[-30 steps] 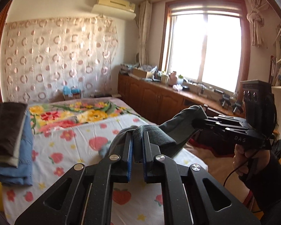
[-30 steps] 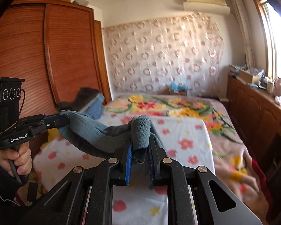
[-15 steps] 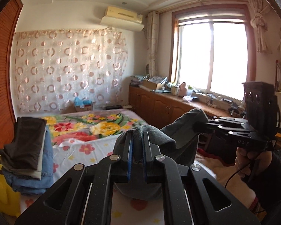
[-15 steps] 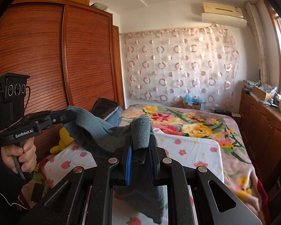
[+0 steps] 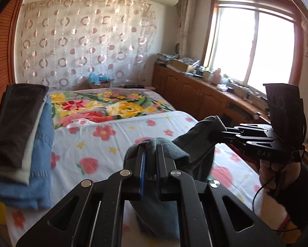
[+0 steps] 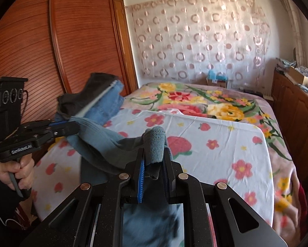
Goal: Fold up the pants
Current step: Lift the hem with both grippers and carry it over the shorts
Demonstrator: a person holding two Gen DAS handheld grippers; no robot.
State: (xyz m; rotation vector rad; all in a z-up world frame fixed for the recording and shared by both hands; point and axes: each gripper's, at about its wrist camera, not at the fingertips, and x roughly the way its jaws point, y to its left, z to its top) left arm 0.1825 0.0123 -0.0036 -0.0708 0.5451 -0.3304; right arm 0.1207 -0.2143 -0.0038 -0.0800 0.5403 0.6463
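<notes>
Grey-blue pants [image 5: 180, 154] hang in the air over the bed, held by their top edge between both grippers. My left gripper [image 5: 150, 154] is shut on one end of that edge; it shows in the right wrist view [image 6: 71, 128] at the left. My right gripper [image 6: 154, 154] is shut on the other end; it shows in the left wrist view [image 5: 217, 133] at the right. The rest of the pants [image 6: 104, 150] sags between them and drops below the jaws, blurred.
The bed [image 5: 112, 144] has a white flowered sheet and a floral blanket [image 6: 205, 103] beyond. A stack of folded clothes [image 5: 22, 140] lies at its left edge by a wooden wardrobe [image 6: 71, 51]. Low wooden cabinets [image 5: 195, 90] run under the window.
Both grippers lifted the pants off the bed and now tilt back down toward it. The pants swing below the jaws. The grip on both ends is unchanged.
</notes>
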